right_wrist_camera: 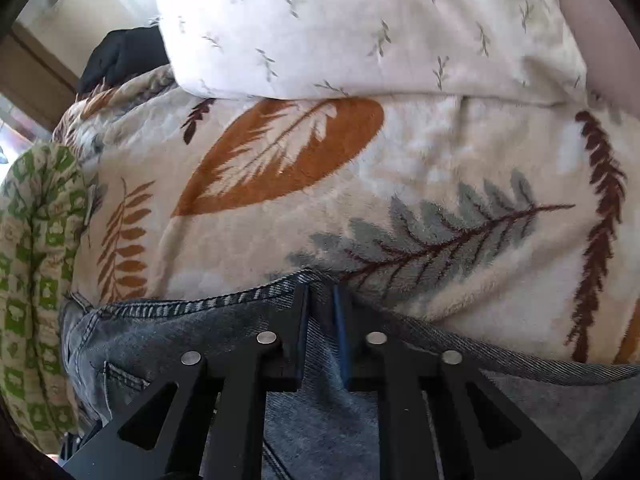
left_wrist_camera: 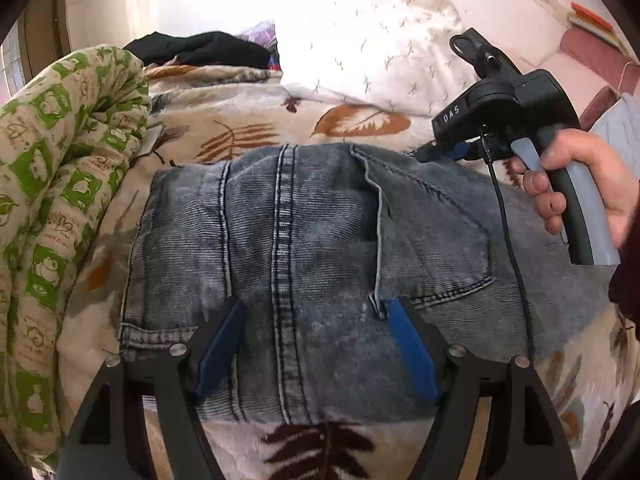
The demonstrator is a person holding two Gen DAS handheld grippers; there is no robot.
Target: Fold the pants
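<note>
Grey-blue jeans [left_wrist_camera: 320, 220] lie folded on a leaf-print blanket [left_wrist_camera: 248, 120], with the seat seam and a back pocket facing up. Just above their near part, my left gripper [left_wrist_camera: 314, 320] stands open, a blue pad on each side of the centre seam and no cloth pinched. A person's hand [left_wrist_camera: 576, 176] holds my right gripper [left_wrist_camera: 424, 155] at the far right edge of the jeans. In the right wrist view the right gripper [right_wrist_camera: 322, 300] has its pads close together, pinching the stitched edge of the jeans [right_wrist_camera: 180, 332].
A rolled green-and-cream quilt [left_wrist_camera: 60, 200] lies along the left side. A white pillow [left_wrist_camera: 380, 60] with small leaf sprigs sits behind the jeans, and a black garment [left_wrist_camera: 208, 50] lies at the back left. The blanket [right_wrist_camera: 360, 200] stretches beyond the jeans' far edge.
</note>
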